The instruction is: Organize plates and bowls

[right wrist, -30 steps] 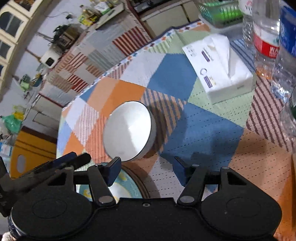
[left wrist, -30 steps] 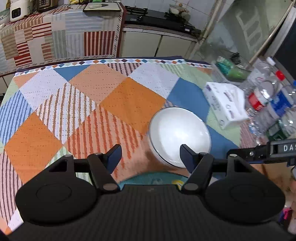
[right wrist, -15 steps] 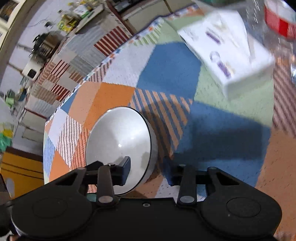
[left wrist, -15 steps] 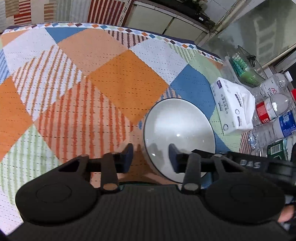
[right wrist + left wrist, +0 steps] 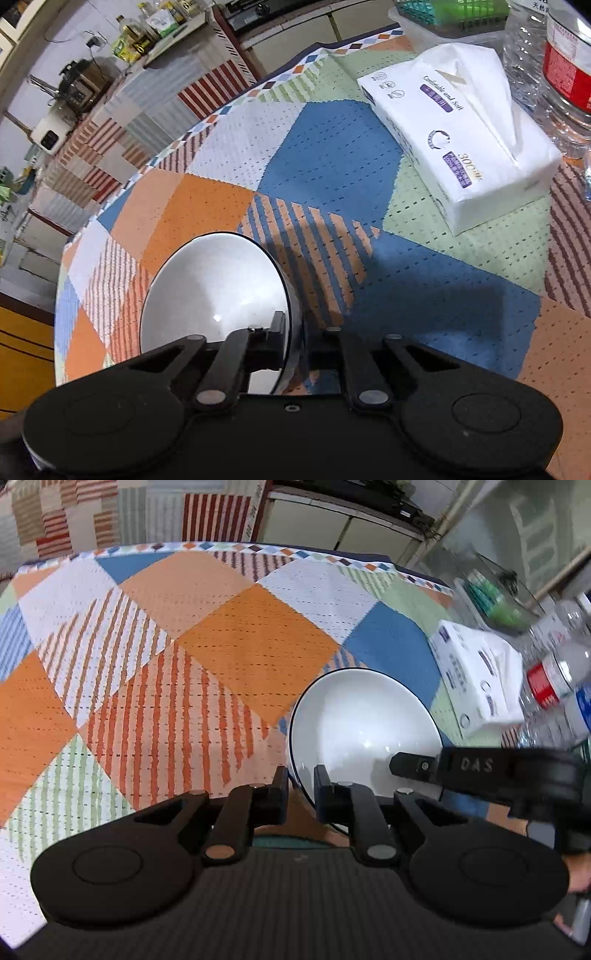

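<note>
now the patchwork tablecloth (image 5: 229, 653) covers everything under me, and the white bowl (image 5: 364, 720) sits on it toward my near edge, so i place the rest from that bowl. beyond the bowl and off to its right lies the white tissue pack (image 5: 461, 147), well apart from it, with clear water bottles (image 5: 557, 679) further right of the pack. just beneath the bowl's near side a teal-rimmed plate (image 5: 288, 841) peeks out, mostly hidden by my left tool. my left gripper (image 5: 300, 790) has just been closing and pinches the bowl's left rim, one finger outside the wall and one inside. my right gripper (image 5: 295, 349) has also just been closing and clamps the bowl's right rim the same way, one finger (image 5: 277, 343) inside the bowl.
</note>
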`<control>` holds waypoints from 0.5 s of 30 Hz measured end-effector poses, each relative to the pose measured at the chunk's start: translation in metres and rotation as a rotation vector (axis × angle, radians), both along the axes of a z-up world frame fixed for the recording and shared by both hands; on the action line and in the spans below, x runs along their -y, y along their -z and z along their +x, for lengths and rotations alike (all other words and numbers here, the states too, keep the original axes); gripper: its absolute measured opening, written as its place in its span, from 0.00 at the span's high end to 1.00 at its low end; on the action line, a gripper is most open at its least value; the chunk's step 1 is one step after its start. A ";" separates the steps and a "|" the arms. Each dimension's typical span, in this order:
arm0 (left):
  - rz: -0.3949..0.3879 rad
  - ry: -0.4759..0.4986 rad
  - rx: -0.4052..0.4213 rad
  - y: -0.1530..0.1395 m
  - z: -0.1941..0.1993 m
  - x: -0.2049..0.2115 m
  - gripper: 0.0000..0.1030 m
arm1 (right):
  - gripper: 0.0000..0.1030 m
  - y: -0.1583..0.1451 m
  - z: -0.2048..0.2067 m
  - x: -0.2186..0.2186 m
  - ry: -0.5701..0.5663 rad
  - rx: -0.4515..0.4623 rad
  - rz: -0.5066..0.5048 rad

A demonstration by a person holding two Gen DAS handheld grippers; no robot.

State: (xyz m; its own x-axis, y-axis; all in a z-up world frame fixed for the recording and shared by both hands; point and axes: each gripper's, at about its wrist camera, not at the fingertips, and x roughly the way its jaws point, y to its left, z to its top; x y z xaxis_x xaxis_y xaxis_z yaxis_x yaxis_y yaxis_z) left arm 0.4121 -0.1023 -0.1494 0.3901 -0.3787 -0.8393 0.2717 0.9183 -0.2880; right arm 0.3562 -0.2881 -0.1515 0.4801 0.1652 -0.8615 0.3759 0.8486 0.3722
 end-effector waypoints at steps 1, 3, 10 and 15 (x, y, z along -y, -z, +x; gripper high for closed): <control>0.014 0.006 0.011 -0.005 -0.005 0.002 0.88 | 0.88 -0.001 -0.001 0.001 0.003 -0.008 0.004; 0.042 0.025 0.045 -0.017 -0.019 0.008 0.88 | 0.88 -0.004 -0.008 0.006 0.003 -0.017 0.038; 0.058 0.063 0.078 -0.052 -0.053 0.020 0.87 | 0.88 -0.032 -0.048 0.020 0.017 0.046 0.089; 0.060 0.081 0.043 -0.072 -0.078 0.022 0.87 | 0.88 -0.061 -0.072 0.019 -0.045 0.059 0.024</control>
